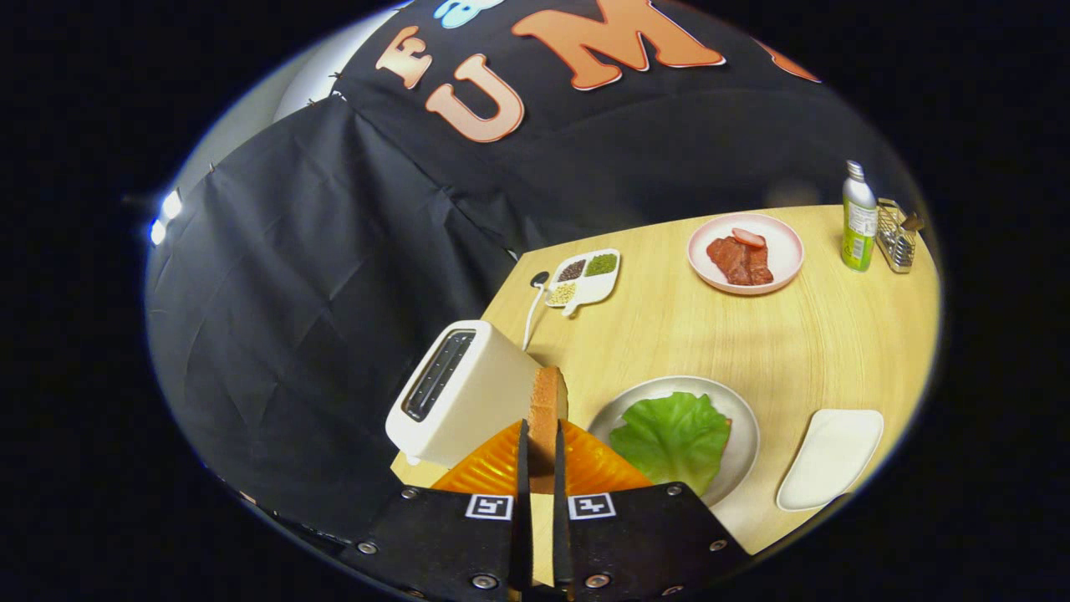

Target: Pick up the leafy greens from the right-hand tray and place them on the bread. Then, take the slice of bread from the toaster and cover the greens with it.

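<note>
The bread slice (pixel 547 410) is pinched edge-on between the two fingers of the gripper (pixel 542 456), held upright so only its crust edge and a sliver of face are seen. The fingers are drawn in narrow, pressing on both flat sides, which is probably why it's carried vertical: that's the way it would come out of a toaster slot. It's held up off the table, just right of the toaster (pixel 458 393), so it looks like it's already been lifted out.

Just to the right, a bit nearer, the greens (pixel 671 435) are laid flat on the grey plate (pixel 740 410). A thin edge of something is peeking out at the leaf's right side, likely the bottom bread, but that can't be told for sure. So step one seems done, and the slice now has to be swung right and tipped flat over the leaf.

Farther right, the white tray (pixel 832 456) is sitting bare, which fits the greens having been taken from it. At the far side of the table (pixel 794 334) a pink plate (pixel 782 251) with meat (pixel 740 259), a divided dish (pixel 585 280) of seeds, a bottle (pixel 858 217) and a wire rack (pixel 896 238) are parked well out of the way.
</note>
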